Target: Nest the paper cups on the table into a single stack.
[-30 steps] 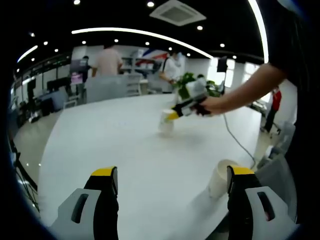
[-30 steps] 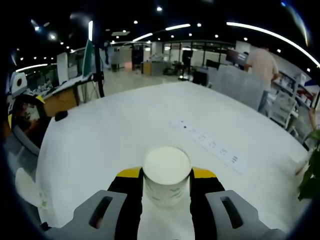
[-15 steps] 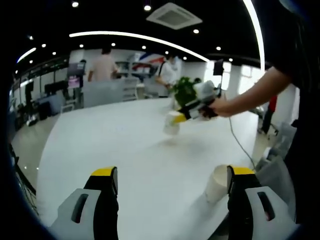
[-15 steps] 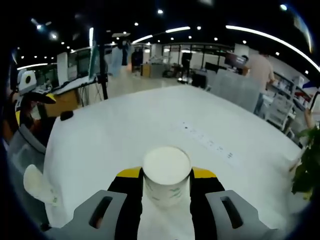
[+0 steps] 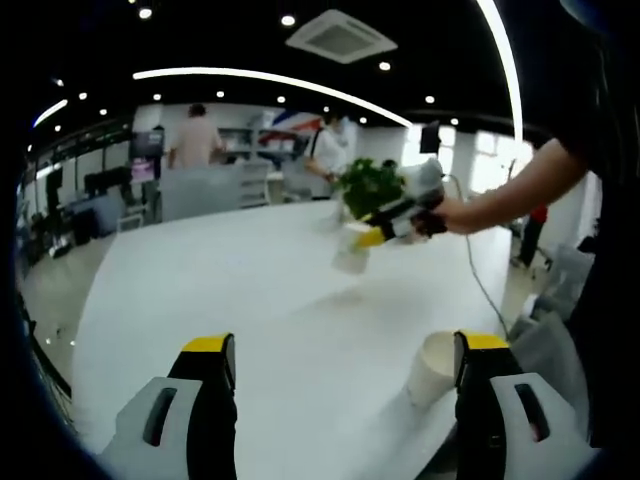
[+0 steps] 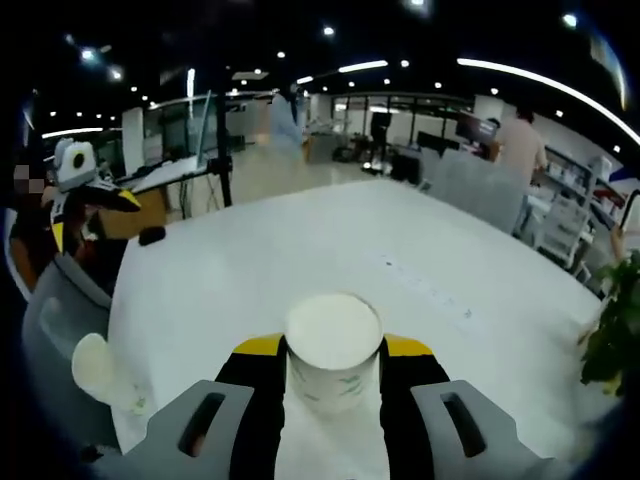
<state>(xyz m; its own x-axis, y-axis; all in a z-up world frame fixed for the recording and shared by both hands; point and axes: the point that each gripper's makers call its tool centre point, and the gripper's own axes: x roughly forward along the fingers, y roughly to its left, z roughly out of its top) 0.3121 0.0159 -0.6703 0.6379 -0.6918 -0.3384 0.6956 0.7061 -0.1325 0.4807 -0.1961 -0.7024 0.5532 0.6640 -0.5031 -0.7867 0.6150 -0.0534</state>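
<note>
Held cup [image 6: 333, 352]: sitting clamped between the right gripper's [image 6: 333, 375] jaws, hanging in the air above the white table [image 6: 300, 250].
Second cup [image 5: 432, 367]: standing on the table near its edge, just inside the left gripper's [image 5: 340, 370] right jaw.
Left gripper: gaping wide, gripping nothing.
Potted plant [image 5: 368, 185]: standing beyond the table.

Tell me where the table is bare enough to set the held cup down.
In the left gripper view, the white table is bare from the left tool up to the far edge. The one crowded spot is near the right jaw, where a second paper cup stands. The right tool is shut on the held cup.
</note>
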